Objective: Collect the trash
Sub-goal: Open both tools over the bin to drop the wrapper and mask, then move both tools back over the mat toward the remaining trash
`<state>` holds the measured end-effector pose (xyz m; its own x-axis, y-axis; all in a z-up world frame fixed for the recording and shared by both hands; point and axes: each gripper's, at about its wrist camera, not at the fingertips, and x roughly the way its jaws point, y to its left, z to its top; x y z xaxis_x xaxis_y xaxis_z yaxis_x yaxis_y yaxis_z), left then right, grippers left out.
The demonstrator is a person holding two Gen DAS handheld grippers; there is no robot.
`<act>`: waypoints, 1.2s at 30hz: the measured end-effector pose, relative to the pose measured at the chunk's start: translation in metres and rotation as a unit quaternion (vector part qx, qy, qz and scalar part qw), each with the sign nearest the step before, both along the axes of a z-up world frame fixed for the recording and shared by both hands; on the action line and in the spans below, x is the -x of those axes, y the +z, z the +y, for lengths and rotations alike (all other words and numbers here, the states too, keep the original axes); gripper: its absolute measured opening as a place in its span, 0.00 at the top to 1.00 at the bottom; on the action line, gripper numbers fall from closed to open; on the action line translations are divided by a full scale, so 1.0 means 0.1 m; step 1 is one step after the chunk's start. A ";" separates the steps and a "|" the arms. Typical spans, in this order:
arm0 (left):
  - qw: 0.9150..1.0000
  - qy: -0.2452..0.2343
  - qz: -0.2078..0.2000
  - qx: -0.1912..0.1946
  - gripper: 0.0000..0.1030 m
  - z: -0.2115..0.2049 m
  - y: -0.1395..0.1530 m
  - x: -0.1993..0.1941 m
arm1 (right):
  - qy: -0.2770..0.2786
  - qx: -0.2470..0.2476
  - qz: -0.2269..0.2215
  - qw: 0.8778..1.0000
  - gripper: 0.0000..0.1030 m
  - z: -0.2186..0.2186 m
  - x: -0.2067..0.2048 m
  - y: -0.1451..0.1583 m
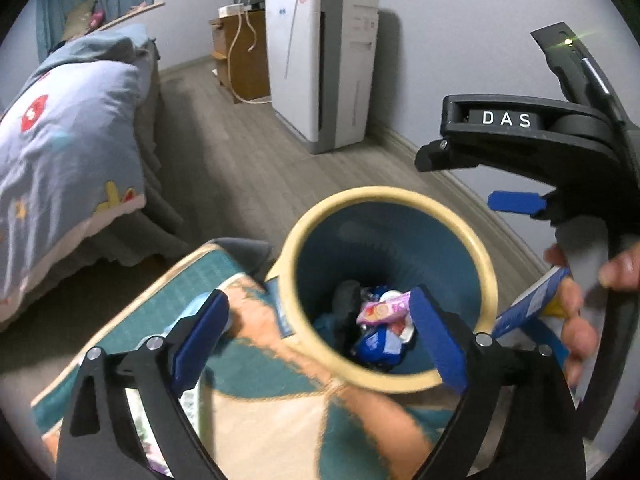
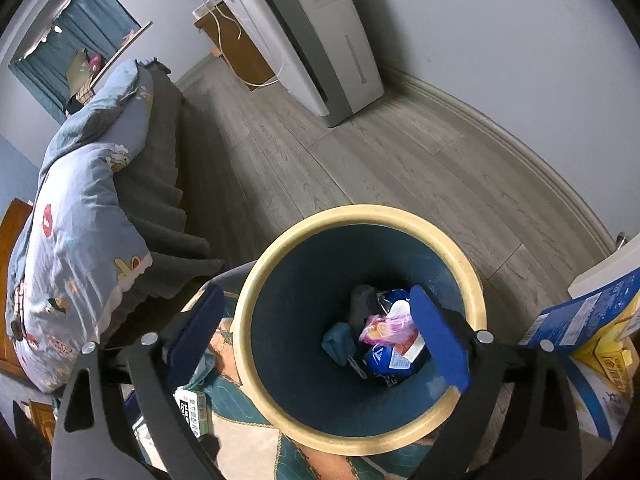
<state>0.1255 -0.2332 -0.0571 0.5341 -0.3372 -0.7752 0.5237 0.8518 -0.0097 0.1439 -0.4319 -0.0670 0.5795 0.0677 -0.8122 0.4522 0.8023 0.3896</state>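
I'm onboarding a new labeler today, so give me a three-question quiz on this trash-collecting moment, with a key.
1. True or false: the trash bin already has wrappers in it.
2. Multiple choice: the left tongs are (a) shut on a wrapper, (b) open and holding nothing, (c) out of view.
3. Short answer: what colour is the bin's rim, and what colour is its inside?

Key:
1. True; a pink wrapper and a blue wrapper lie at the bottom.
2. b; the right tongs are open over the bin too.
3. Cream rim, dark blue inside.
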 end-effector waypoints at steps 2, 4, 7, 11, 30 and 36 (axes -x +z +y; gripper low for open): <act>1.000 0.004 0.002 -0.003 0.11 0.12 0.03 0.03 | 0.007 0.002 0.004 1.000 0.08 0.03 -0.02 -0.01; 1.000 0.008 -0.002 -0.009 0.11 0.26 0.08 0.05 | 0.018 0.007 0.006 1.000 0.07 0.08 -0.04 -0.01; 1.000 0.021 -0.003 -0.014 0.10 0.49 0.18 0.10 | 0.036 0.020 0.006 0.999 0.07 0.17 -0.06 0.00; 0.999 0.044 -0.014 -0.023 0.09 0.87 0.32 0.15 | 0.068 0.048 0.005 0.997 0.07 0.35 -0.10 0.04; 0.981 0.193 0.014 -0.006 0.08 2.26 0.00 0.05 | 0.181 0.067 0.038 0.980 0.06 1.16 -0.26 -0.18; 0.981 0.190 0.015 -0.035 0.08 2.37 -0.12 -0.01 | 0.196 0.064 0.056 0.977 0.06 1.42 -0.38 -0.32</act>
<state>0.1265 0.0036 -0.0690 0.5877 -0.0645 -0.8065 0.1695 0.9845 0.0448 0.1817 -0.2903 -0.0985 0.4370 0.1605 -0.8850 0.1334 0.9615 0.2403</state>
